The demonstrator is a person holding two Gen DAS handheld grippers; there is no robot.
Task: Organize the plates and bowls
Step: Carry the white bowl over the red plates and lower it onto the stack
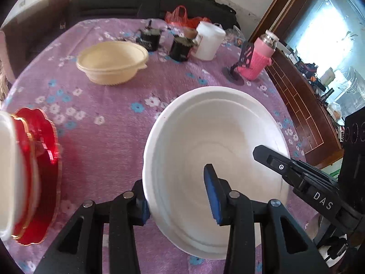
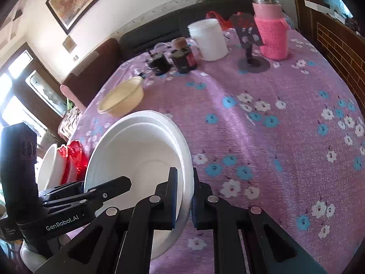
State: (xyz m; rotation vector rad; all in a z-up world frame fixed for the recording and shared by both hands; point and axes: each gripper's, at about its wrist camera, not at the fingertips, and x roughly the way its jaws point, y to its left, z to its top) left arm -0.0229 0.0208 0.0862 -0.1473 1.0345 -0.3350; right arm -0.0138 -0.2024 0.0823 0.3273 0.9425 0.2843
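Observation:
Two nested white bowls (image 1: pixel 212 137) are tilted over the purple flowered tablecloth (image 1: pixel 109 141). My left gripper (image 1: pixel 175 182) straddles their near-left rim, one finger outside and one blue-padded finger inside, shut on the wall. My right gripper (image 2: pixel 184 178) is shut on the opposite rim of the white bowls (image 2: pixel 141 150); one of its fingers (image 1: pixel 273 162) shows in the left wrist view. A beige bowl (image 1: pixel 111 61) sits farther back. Red gold-rimmed plates (image 1: pixel 41 159) stand on edge at the left with another white bowl (image 1: pixel 6 171) against them.
At the back of the table stand a pink-sleeved bottle (image 1: pixel 257 57), a white jar (image 1: pixel 209 41), two black pots (image 1: pixel 180 48), a small phone stand (image 1: pixel 237 73) and a red bag (image 1: pixel 182 16). A dark sofa lies behind, and a wooden cabinet (image 1: pixel 301 118) stands to the right.

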